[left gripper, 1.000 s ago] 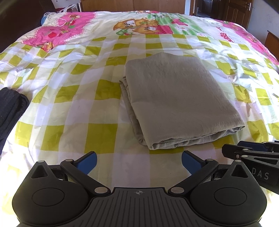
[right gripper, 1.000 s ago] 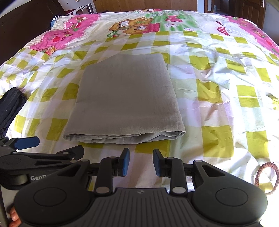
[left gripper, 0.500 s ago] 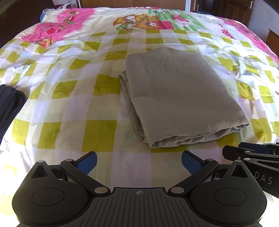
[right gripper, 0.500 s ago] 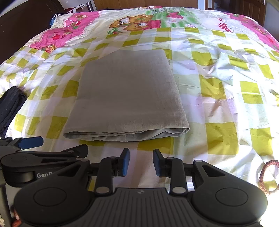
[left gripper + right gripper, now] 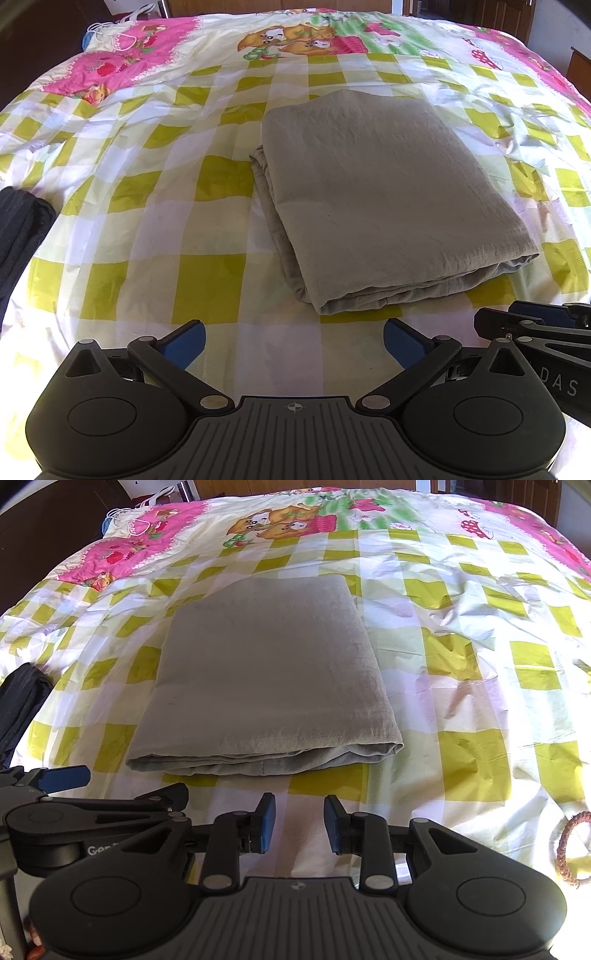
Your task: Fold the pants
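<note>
Grey pants [image 5: 384, 195] lie folded into a flat rectangle on the checkered bed cover; they also show in the right wrist view [image 5: 266, 679]. My left gripper [image 5: 294, 341] is wide open and empty, just short of the bundle's near left corner. My right gripper [image 5: 299, 825] is partly open and empty, just short of the bundle's near edge. Each gripper shows at the edge of the other's view: the right gripper's fingers [image 5: 532, 317] and the left gripper's fingers [image 5: 62, 777]. Neither touches the pants.
The bed cover [image 5: 147, 229] is yellow-green and white checks with pink cartoon panels at the far end. A dark garment [image 5: 18, 229] lies at the left edge. A brown braided ring [image 5: 570, 849] lies at the right. White cords [image 5: 118, 35] lie at the far left.
Both grippers have drawn slightly back and lifted, so the folded pants sit a little farther off and lower in view. Jaw openings are unchanged.
</note>
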